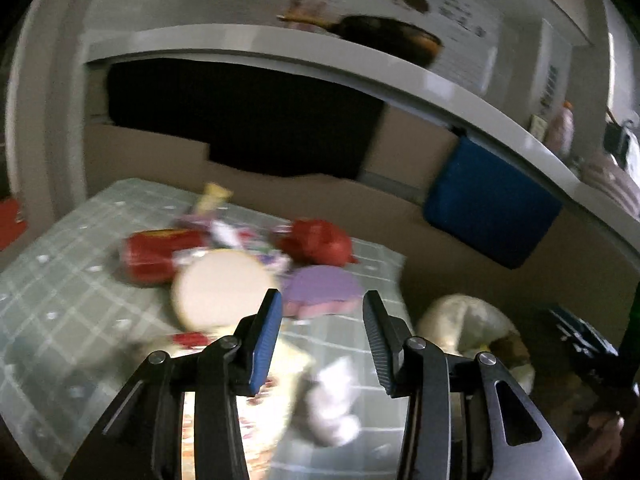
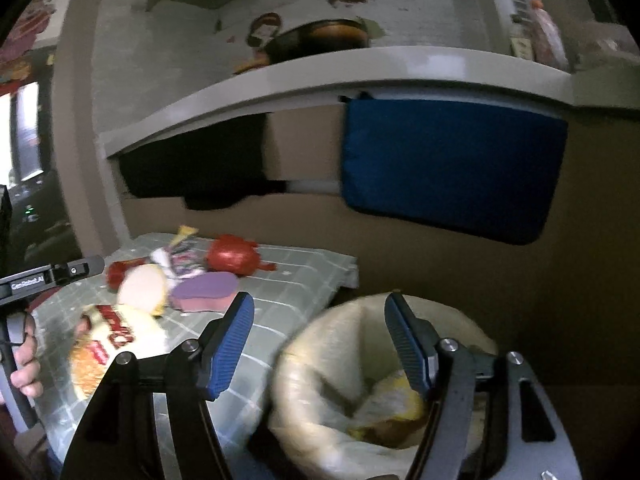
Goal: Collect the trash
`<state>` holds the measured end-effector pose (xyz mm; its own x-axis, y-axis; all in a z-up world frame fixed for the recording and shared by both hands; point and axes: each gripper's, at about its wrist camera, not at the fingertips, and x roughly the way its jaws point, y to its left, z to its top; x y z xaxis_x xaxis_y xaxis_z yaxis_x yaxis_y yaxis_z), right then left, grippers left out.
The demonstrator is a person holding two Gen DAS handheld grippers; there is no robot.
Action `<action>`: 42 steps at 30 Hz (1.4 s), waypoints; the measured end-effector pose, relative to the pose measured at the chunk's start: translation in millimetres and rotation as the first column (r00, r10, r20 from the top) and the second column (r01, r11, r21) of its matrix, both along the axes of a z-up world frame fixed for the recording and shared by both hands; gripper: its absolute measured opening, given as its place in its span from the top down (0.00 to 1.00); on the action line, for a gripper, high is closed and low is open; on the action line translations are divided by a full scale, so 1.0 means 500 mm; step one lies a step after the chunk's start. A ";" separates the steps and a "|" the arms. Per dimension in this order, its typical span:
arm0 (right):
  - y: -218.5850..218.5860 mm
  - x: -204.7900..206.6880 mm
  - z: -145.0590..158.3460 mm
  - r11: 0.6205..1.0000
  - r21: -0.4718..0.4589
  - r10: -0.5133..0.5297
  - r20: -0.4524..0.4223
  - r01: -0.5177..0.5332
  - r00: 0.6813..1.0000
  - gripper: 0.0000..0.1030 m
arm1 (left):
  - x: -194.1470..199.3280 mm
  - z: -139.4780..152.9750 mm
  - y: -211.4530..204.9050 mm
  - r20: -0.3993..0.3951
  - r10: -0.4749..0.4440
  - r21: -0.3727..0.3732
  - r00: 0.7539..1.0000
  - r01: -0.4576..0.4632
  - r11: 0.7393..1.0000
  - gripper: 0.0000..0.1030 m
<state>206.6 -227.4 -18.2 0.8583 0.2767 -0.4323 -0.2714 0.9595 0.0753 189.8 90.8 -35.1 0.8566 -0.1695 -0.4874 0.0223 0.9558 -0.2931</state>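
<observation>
The left gripper (image 1: 322, 338) is holding its two fingers spread wide with nothing between them, hovering over the near part of a table covered in a green checked cloth (image 1: 60, 280). Just below the gap a crumpled white tissue (image 1: 334, 404) is lying on the cloth, and under the left finger a pale printed wrapper (image 1: 276, 396) is showing. Further out, a purple packet (image 1: 324, 290) is sitting just beyond the fingertips, touching a round beige lid (image 1: 222, 288). Behind these a red can (image 1: 154, 256) is lying on its side, a red bag (image 1: 320, 242) is bunched up near the far edge, and a small yellow wrapper (image 1: 216, 194) is sticking up at the back; all of it is blurred.

The right gripper (image 2: 320, 346) is also keeping its fingers spread apart and gripping nothing, hanging above a trash bin lined with a pale bag (image 2: 340, 360) that is standing on the floor just beside the table's edge. Some yellowish trash (image 2: 394, 408) is lying in the bottom of the bin. At the left edge of the right wrist view, the person's hand (image 2: 26, 364) is gripping the other tool's handle.

Beyond the table a blue cushion (image 2: 448, 168) is hanging under a white shelf (image 2: 360, 66), and a dark pan (image 2: 320, 38) is resting on top of that shelf
</observation>
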 end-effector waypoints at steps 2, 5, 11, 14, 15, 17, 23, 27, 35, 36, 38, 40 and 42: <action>0.039 -0.003 0.003 0.999 -0.011 0.042 0.005 -0.042 0.999 0.37 | -0.018 -0.006 0.040 -0.009 0.041 0.005 0.999 -0.041 0.999 0.58; 0.092 -0.004 0.001 0.996 -0.027 0.091 -0.003 -0.091 0.996 0.37 | -0.042 -0.017 0.097 -0.029 0.093 -0.013 0.995 -0.093 0.996 0.58; 0.203 0.008 -0.032 0.972 -0.017 0.232 -0.100 -0.235 0.968 0.42 | -0.067 -0.060 0.166 -0.084 0.081 -0.087 0.993 -0.088 0.992 0.58; 0.241 0.010 -0.059 0.957 -0.014 0.284 -0.151 -0.289 0.947 0.45 | -0.064 -0.092 0.177 -0.136 0.030 -0.146 0.990 -0.050 0.988 0.58; 0.247 0.006 -0.066 0.955 -0.015 0.291 -0.161 -0.297 0.943 0.45 | -0.063 -0.102 0.182 -0.151 0.023 -0.165 0.988 -0.048 0.985 0.58; 0.265 0.004 -0.086 0.947 -0.019 0.310 -0.189 -0.320 0.932 0.45 | -0.058 -0.120 0.189 -0.182 0.018 -0.199 0.983 -0.055 0.979 0.58; 0.296 0.004 -0.128 0.930 -0.016 0.352 -0.257 -0.368 0.900 0.48 | -0.021 -0.169 0.198 -0.264 -0.001 -0.270 0.964 -0.073 0.960 0.58; 0.297 0.002 -0.142 0.928 -0.019 0.353 -0.275 -0.372 0.894 0.48 | 0.010 -0.194 0.182 -0.318 -0.018 -0.287 0.948 -0.078 0.955 0.58; 0.290 -0.008 -0.162 0.924 -0.028 0.356 -0.296 -0.381 0.886 0.48 | 0.057 -0.204 0.141 -0.371 0.001 -0.246 0.929 -0.099 0.964 0.58; 0.291 -0.008 -0.164 0.923 -0.028 0.358 -0.298 -0.383 0.885 0.48 | 0.060 -0.205 0.135 -0.368 0.000 -0.241 0.930 -0.095 0.966 0.58; 0.295 -0.010 -0.169 0.921 -0.028 0.363 -0.303 -0.390 0.881 0.48 | 0.063 -0.205 0.130 -0.362 -0.005 -0.245 0.932 -0.090 0.965 0.60; 0.302 -0.011 -0.173 0.917 -0.019 0.373 -0.307 -0.397 0.875 0.48 | 0.063 -0.209 0.127 -0.359 -0.039 -0.270 0.932 -0.063 0.961 0.67; 0.317 -0.006 -0.177 0.904 0.007 0.408 -0.316 -0.428 0.857 0.54 | 0.058 -0.209 0.127 -0.355 -0.062 -0.289 0.933 -0.047 0.956 0.67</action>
<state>203.5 -69.1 -106.8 0.4922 0.5442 -0.6794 -0.6212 0.7663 0.1638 218.9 154.3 -139.7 0.6331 -0.3541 -0.6883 -0.1282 0.8290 -0.5444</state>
